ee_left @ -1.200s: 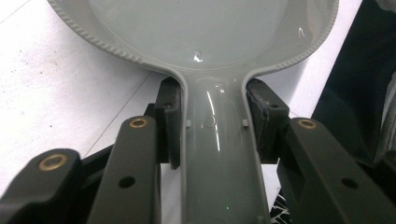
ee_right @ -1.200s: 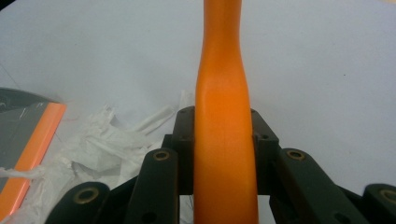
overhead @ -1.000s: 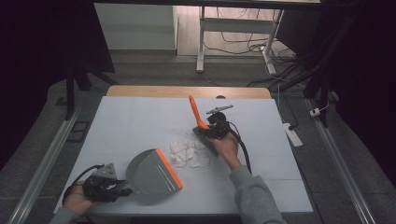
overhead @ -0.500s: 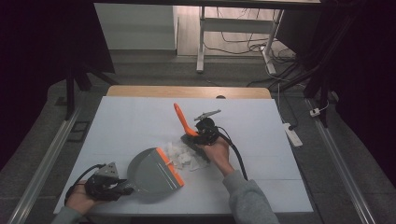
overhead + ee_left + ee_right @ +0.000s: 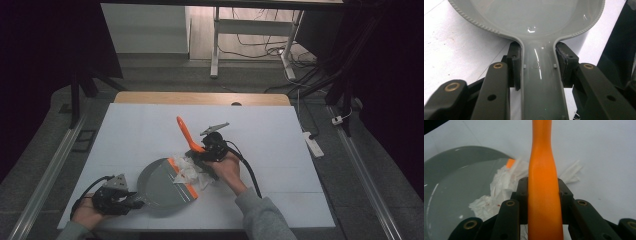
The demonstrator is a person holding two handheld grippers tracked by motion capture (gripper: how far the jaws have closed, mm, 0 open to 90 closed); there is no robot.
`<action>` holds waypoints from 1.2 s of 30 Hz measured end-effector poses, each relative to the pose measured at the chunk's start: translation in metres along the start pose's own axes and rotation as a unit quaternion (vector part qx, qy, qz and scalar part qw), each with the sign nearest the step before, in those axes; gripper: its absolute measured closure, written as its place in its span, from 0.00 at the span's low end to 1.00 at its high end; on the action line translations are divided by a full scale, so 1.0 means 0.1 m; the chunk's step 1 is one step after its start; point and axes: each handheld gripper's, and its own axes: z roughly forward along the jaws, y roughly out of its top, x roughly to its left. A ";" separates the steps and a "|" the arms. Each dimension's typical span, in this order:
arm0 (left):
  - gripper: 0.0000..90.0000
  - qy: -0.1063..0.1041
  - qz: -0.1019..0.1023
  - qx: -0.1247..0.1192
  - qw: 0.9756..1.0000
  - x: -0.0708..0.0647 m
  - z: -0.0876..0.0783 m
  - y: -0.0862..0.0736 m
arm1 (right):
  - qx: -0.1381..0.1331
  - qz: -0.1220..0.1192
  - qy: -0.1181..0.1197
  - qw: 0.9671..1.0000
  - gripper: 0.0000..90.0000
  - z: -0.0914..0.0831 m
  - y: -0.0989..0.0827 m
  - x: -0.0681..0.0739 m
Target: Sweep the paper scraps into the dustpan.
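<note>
The left gripper (image 5: 131, 200) clamps the smooth, glossy handle of the grey plastic dustpan (image 5: 162, 181), which lies flat near the white table's (image 5: 140, 130) front edge (beaded rim, orange lip). The right gripper (image 5: 204, 156) grips the brush's orange handle (image 5: 186, 134), tapered and tilted, over crumpled white paper (image 5: 192, 170) at the pan's mouth.

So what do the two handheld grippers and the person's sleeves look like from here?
Both the left gripper and the right gripper are black, with two black jaws joined by brass-coloured rivets and dark pads. Each carries a grey three-cornered plate on top and trails a black cable. The sleeves are grey.
</note>
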 end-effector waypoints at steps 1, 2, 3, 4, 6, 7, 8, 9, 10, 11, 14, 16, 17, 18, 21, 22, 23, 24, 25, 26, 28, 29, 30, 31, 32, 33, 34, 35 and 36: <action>0.68 0.000 0.000 0.000 1.000 0.00 0.00 0.00 | -0.001 -0.001 0.006 1.000 0.79 0.01 0.00 0.03; 0.68 -0.001 0.000 0.000 1.000 0.00 0.00 0.00 | 0.000 -0.003 0.013 1.000 0.79 0.02 0.00 0.06; 0.68 -0.001 0.000 0.001 1.000 0.00 0.00 0.00 | 0.000 -0.008 0.024 1.000 0.79 0.04 0.01 0.13; 0.68 -0.001 0.000 0.001 1.000 0.00 0.00 0.00 | 0.000 -0.008 0.024 1.000 0.79 0.04 0.01 0.13; 0.68 -0.001 0.000 0.001 1.000 0.00 0.01 0.00 | 0.000 -0.014 0.035 0.999 0.79 0.06 0.03 0.21; 0.68 -0.001 0.000 0.001 1.000 0.00 0.01 0.00 | -0.001 -0.021 0.041 0.999 0.79 0.07 0.04 0.26; 0.68 -0.001 0.000 0.001 1.000 0.00 0.00 0.00 | -0.001 -0.026 0.047 0.999 0.79 0.08 0.05 0.30; 0.68 -0.001 0.000 0.001 1.000 0.00 0.00 0.00 | -0.001 -0.029 0.053 0.998 0.79 0.09 0.06 0.35; 0.68 -0.001 0.000 0.001 1.000 0.00 0.00 0.00 | -0.001 -0.035 0.061 0.998 0.79 0.09 0.07 0.38; 0.68 -0.001 0.000 0.001 1.000 0.00 0.01 0.00 | -0.001 -0.040 0.068 0.997 0.79 0.09 0.08 0.43; 0.68 -0.002 0.000 0.002 1.000 0.00 0.01 0.00 | -0.012 -0.060 0.069 0.996 0.79 0.03 0.13 0.51; 0.68 -0.001 -0.001 0.001 1.000 0.00 0.01 0.00 | -0.029 -0.063 0.061 0.996 0.79 -0.06 0.17 0.49; 0.68 -0.002 -0.001 0.001 1.000 0.00 0.01 0.00 | -0.037 -0.060 0.053 0.996 0.79 -0.11 0.19 0.47; 0.68 -0.001 -0.001 0.001 1.000 0.00 0.01 0.00 | -0.042 -0.058 0.046 0.996 0.78 -0.16 0.21 0.44; 0.68 -0.002 -0.001 0.001 1.000 0.00 0.01 0.00 | -0.054 -0.052 0.030 0.997 0.78 -0.27 0.23 0.32; 0.68 -0.002 -0.001 0.001 1.000 0.00 0.01 0.00 | -0.058 -0.049 0.024 0.997 0.79 -0.30 0.23 0.27; 0.68 -0.001 -0.001 0.001 1.000 0.00 0.01 0.00 | -0.060 -0.044 0.018 0.997 0.79 -0.32 0.23 0.23; 0.68 -0.002 -0.001 0.001 1.000 0.00 0.01 0.00 | -0.062 -0.039 0.013 0.997 0.79 -0.34 0.22 0.19; 0.68 -0.002 -0.001 0.002 1.000 0.00 0.01 0.00 | -0.065 -0.034 0.009 0.997 0.78 -0.36 0.22 0.15; 0.68 -0.001 0.000 0.002 1.000 0.00 0.01 0.00 | -0.068 -0.029 0.005 0.997 0.78 -0.37 0.21 0.11; 0.68 -0.001 0.000 0.001 1.000 0.00 0.01 0.00 | -0.069 -0.022 -0.005 0.997 0.79 -0.39 0.20 0.05; 0.68 -0.002 0.000 0.001 1.000 0.00 0.01 0.00 | -0.069 -0.018 -0.010 0.997 0.78 -0.39 0.19 0.02; 0.68 -0.002 0.000 0.001 1.000 0.00 0.01 0.00 | -0.068 -0.014 -0.016 0.997 0.79 -0.39 0.19 -0.01; 0.68 -0.002 0.000 0.001 1.000 0.01 0.01 0.00 | -0.067 -0.013 -0.021 0.997 0.79 -0.39 0.20 -0.04; 0.68 -0.002 0.000 0.001 1.000 0.01 0.01 0.00 | -0.065 -0.012 -0.027 0.997 0.79 -0.38 0.20 -0.06; 0.68 -0.001 0.000 0.001 1.000 0.00 0.01 0.00 | -0.063 -0.012 -0.034 0.997 0.78 -0.37 0.20 -0.09; 0.68 -0.002 0.000 0.001 1.000 0.00 0.01 0.00 | -0.059 -0.012 -0.042 0.997 0.78 -0.36 0.21 -0.12; 0.68 -0.002 0.000 0.002 1.000 0.00 0.01 0.00 | -0.056 -0.008 -0.048 0.997 0.79 -0.35 0.22 -0.16; 0.68 -0.002 0.000 0.001 1.000 0.00 0.01 0.00 | -0.054 -0.003 -0.052 0.997 0.79 -0.34 0.22 -0.20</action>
